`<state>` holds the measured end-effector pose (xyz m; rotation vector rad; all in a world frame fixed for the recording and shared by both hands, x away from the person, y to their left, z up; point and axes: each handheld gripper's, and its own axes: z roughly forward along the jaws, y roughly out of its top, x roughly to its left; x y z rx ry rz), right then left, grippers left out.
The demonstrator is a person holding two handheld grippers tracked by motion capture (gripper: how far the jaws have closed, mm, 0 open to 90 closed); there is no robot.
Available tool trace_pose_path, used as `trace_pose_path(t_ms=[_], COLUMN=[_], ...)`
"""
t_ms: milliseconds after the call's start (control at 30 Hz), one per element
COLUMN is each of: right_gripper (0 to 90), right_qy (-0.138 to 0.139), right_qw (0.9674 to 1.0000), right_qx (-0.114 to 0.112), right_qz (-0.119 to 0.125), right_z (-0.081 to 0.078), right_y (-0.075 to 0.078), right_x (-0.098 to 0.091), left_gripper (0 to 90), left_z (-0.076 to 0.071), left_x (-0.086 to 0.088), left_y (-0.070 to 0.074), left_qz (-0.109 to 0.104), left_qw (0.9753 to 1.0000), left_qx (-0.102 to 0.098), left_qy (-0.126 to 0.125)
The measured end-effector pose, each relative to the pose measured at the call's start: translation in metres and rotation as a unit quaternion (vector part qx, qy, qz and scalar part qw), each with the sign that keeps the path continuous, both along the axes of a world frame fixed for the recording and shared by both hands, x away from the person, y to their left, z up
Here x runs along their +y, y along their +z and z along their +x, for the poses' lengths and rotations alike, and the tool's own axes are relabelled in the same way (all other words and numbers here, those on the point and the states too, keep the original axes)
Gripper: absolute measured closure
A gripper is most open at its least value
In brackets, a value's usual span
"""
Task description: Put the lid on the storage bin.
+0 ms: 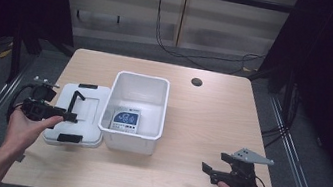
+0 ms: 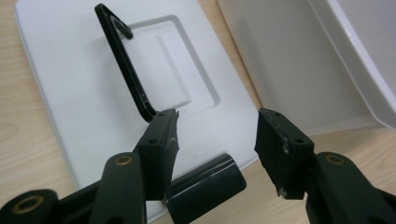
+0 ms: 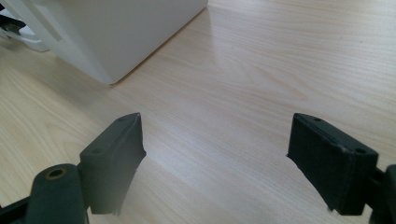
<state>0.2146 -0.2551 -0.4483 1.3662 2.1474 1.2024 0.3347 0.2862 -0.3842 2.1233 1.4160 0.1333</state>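
Reaching at 9 o'clock of the white bin, the left gripper, jaws half spread and pinching nothing, should straddle the lid's black handle squarely before closing, while the right gripper idles with jaws spread wide.

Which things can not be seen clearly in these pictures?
- Packet inside the white bin, high view: its print is too small to read.
- Lid, high view: the left gripper and hand cover part of its near side.
- Lid handle, left gripper view: its lower end goes behind a jaw.
- White bin, right gripper view: cut off by the top edge, so its inside is hidden.
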Motion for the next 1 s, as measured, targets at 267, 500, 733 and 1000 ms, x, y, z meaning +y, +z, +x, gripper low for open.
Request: trace_pose_path(t_ms=[267,500,733,1000], right_gripper=[17.6,17.6,18.3,18.2], right_qy=[0.002,0.005,0.017,0.019], right_qw=[1.0000,1.0000,0.9998,0.9998], right_qx=[0.001,0.002,0.001,0.007], right_qz=[-0.002,-0.002,-0.007,-0.010], right_z=[0.001,0.001,0.000,0.001], right_y=[0.000,-0.001,-0.001,-0.002], right_x=[0.001,0.001,0.003,0.004], left_gripper=[44.8,49.4,55.5,63.6], left_z=[0.017,0.030,0.045,0.061], left_x=[0.011,0.003,0.002,-0.008], left_y=[0.006,0.003,0.008,0.001], left_qz=[0.016,0.035,0.059,0.074], left_qw=[0.9992,0.9979,0.9954,0.9922], left_qx=[0.024,0.045,0.067,0.092], left_qy=[0.028,0.029,0.035,0.040])
